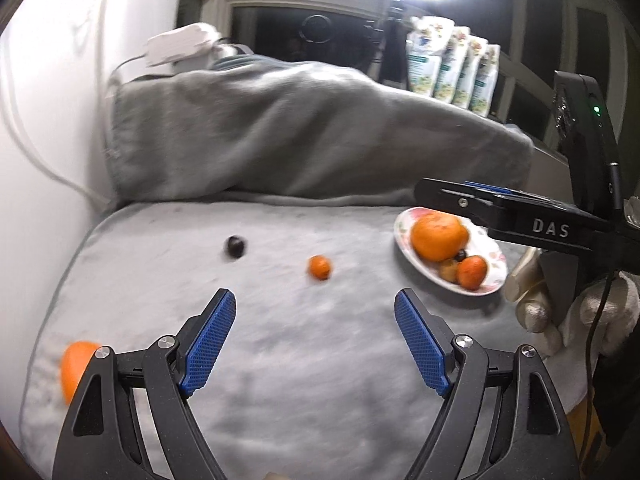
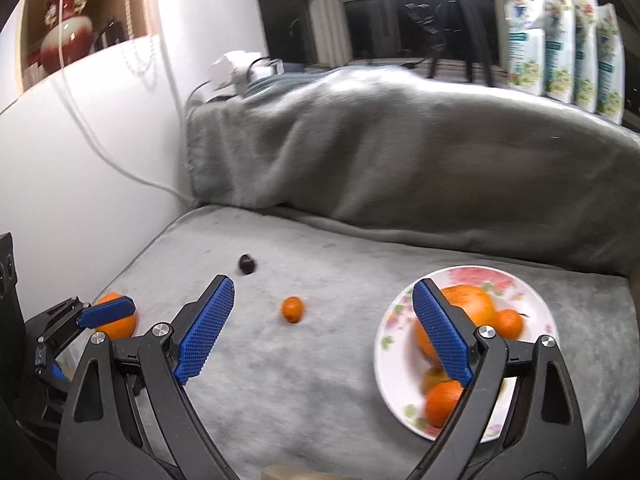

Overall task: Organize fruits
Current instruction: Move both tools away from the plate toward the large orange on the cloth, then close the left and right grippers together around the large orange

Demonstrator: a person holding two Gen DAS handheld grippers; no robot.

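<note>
My left gripper point(image 1: 315, 299) hangs open over the grey cushion, nothing between its blue pads. Ahead of it lie a small orange point(image 1: 320, 267) and a dark round fruit point(image 1: 235, 246); a bigger orange point(image 1: 76, 368) sits at the left edge. The flowered plate point(image 1: 494, 258) on the right holds a large orange point(image 1: 438, 236) and smaller fruits. My right gripper point(image 2: 323, 285) is open too and empty, its right finger above the plate point(image 2: 386, 344). The small orange point(image 2: 293, 309) and dark fruit point(image 2: 247, 263) lie ahead of it. The left gripper's pad point(image 2: 106, 312) overlaps the bigger orange point(image 2: 120, 326).
A grey blanket point(image 2: 400, 152) covers the raised back behind the cushion. A white wall with a cable point(image 2: 100, 148) bounds the left side. Printed pouches point(image 2: 560, 40) stand on the window sill, beside a tripod point(image 2: 456, 20). A gloved hand point(image 1: 536, 304) holds the right gripper.
</note>
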